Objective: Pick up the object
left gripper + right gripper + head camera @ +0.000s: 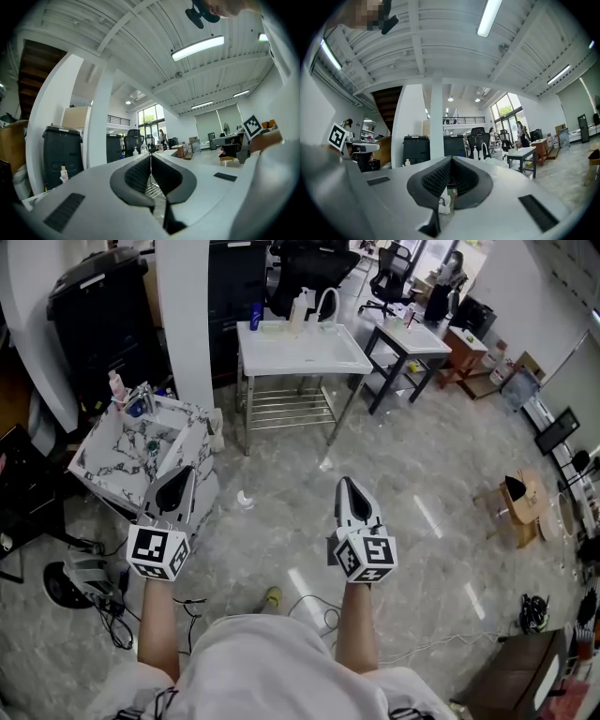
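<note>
No single task object stands out. My left gripper [180, 471] is held at waist height over the marbled floor, close to the corner of a marble-patterned stand [105, 457]. My right gripper [345, 482] hangs beside it over bare floor. Both have their jaws closed tip to tip with nothing between them. In the left gripper view the left gripper [151, 157] points toward the white table; in the right gripper view the right gripper [451, 160] shows its ribbed pads touching. A small pale scrap [244, 498] lies on the floor between and ahead of the two grippers.
Ahead stands a white table [309, 351] bearing a blue bottle [255, 315] and white bottles [300, 307]. A black bin [98, 310] and white pillar [183, 315] are at the left, a black-legged desk [411, 341] at back right, a wooden stool [518, 502] right. Cables [314, 610] trail near my feet.
</note>
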A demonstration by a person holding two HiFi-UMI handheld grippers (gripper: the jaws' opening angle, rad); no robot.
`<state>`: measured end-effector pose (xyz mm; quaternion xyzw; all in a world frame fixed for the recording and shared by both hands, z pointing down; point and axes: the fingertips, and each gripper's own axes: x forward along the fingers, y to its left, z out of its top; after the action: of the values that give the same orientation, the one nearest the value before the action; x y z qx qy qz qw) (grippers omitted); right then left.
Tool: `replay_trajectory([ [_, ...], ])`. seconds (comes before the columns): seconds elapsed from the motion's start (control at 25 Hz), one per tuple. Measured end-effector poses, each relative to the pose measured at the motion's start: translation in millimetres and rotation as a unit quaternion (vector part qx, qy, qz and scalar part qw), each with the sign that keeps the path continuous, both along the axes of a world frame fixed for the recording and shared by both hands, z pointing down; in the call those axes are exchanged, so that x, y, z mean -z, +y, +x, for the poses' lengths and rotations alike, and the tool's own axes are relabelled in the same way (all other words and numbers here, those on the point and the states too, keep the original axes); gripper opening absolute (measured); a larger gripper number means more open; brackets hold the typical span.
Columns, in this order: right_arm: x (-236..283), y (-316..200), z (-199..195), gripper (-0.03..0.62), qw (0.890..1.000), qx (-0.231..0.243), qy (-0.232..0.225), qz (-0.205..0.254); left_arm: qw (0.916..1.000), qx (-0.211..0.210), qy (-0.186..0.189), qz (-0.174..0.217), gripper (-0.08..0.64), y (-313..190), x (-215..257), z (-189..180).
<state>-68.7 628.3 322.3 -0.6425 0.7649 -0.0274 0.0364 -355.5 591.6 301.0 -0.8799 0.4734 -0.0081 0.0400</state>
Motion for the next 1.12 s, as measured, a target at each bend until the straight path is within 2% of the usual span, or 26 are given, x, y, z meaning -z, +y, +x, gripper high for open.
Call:
replay_trajectory([
  [0.44, -5, 1, -6, 0.006, 1.0, 0.006, 0.008, -0.006, 0.9999, -0.008, 0.007, -0.011, 0.025, 0, -4, 1],
  [0.68, -9, -3, -2, 0.006, 1.0, 0.004, 0.006, -0.007, 0.9998, 0.0, 0.008, -0.02, 0.061, -5, -9, 1],
  [1.12, -16, -32, 15, 0.006, 1.0, 0.009, 0.004, -0.007, 0.9996, 0.001, 0.01, -0.026, 0.067, -33, -16, 19],
])
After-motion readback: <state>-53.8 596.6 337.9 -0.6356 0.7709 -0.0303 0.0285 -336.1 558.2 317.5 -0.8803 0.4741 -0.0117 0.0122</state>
